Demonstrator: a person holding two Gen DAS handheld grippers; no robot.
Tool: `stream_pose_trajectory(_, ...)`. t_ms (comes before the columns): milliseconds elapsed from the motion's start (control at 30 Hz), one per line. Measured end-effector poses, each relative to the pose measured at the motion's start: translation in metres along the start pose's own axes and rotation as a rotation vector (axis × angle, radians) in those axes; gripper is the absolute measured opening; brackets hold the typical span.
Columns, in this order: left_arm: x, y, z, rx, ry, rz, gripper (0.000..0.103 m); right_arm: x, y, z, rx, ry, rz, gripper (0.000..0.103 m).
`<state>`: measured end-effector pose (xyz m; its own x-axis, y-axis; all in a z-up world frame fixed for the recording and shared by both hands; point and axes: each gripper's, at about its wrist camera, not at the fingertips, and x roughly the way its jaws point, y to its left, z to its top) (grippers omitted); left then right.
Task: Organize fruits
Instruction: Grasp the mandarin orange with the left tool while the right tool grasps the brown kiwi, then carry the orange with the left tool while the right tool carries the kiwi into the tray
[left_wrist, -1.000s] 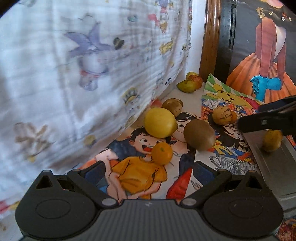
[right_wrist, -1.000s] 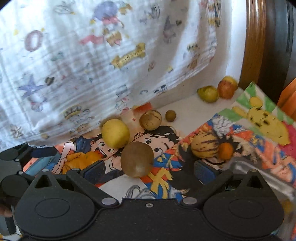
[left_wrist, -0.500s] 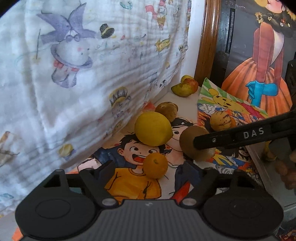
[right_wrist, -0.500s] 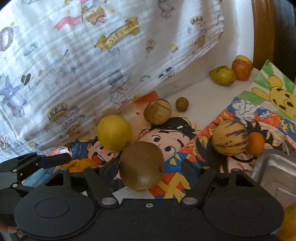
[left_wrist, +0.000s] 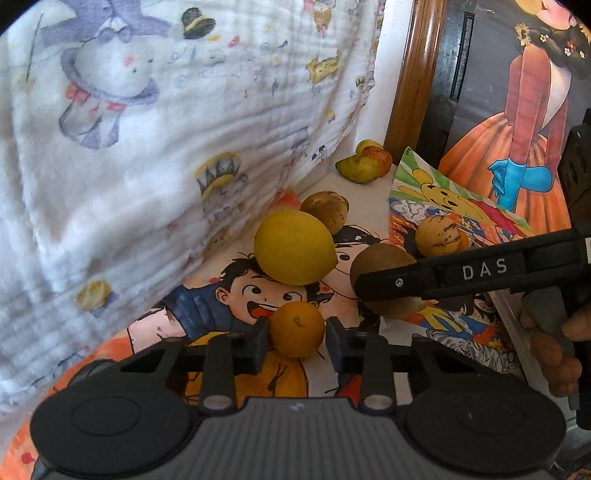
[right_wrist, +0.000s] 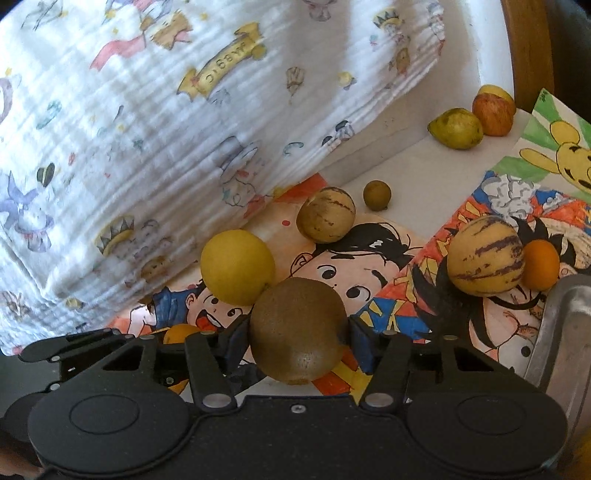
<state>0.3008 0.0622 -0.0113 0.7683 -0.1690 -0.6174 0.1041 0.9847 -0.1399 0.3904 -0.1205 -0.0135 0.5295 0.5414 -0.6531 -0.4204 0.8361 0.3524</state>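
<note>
Both claws have just been closing: the left claw (left_wrist: 297, 338) clamps the small orange (left_wrist: 297, 328), the right claw (right_wrist: 298, 341) the kiwi (right_wrist: 297, 328). Beyond them several fruits still lie loose, so most sorting seems left.

Kiwi (left_wrist: 384, 266): in the left wrist view, its middle is covered by the right gripper's finger (left_wrist: 461, 275) crossing from the right edge.
Small orange (right_wrist: 179, 332): in the right wrist view, only its top shows at lower left, behind the left gripper's dark frame.
Metal tray (right_wrist: 561, 332): cut off by the right edge; its contents cannot be seen.
Second orange fruit (right_wrist: 540, 264): partly hidden behind the striped melon (right_wrist: 485, 260).
Yellow fruit (right_wrist: 496, 91): at upper right, mostly hidden behind the red apple (right_wrist: 493, 114).
Hand (left_wrist: 554, 343): cut off at the right edge, fingers only.
</note>
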Motion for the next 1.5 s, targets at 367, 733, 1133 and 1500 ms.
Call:
stream_pose_trajectory(367,-0.009,0.0,0.0,-0.043,0.004,0.005,0.033,-0.022,-0.001,-0.014,0.008,-0.074,0.04,0.057)
stream_pose_trajectory(733,-0.036,-0.032,0.012,-0.023,-0.03,-0.022,0.033,-0.106,-0.022,-0.031,0.024,-0.176,0.034,0.057)
stream_pose_trajectory(1133,-0.049,-0.099,0.008,-0.029,-0.047,-0.157,0.034,-0.198,-0.079,-0.068,0.099,-0.253,-0.098,0.057)
stream_pose_trajectory(1500,-0.038,-0.171,-0.009,0.016,-0.017,-0.247,0.034,-0.227,-0.13,-0.107,0.244,-0.262,-0.217,0.057)
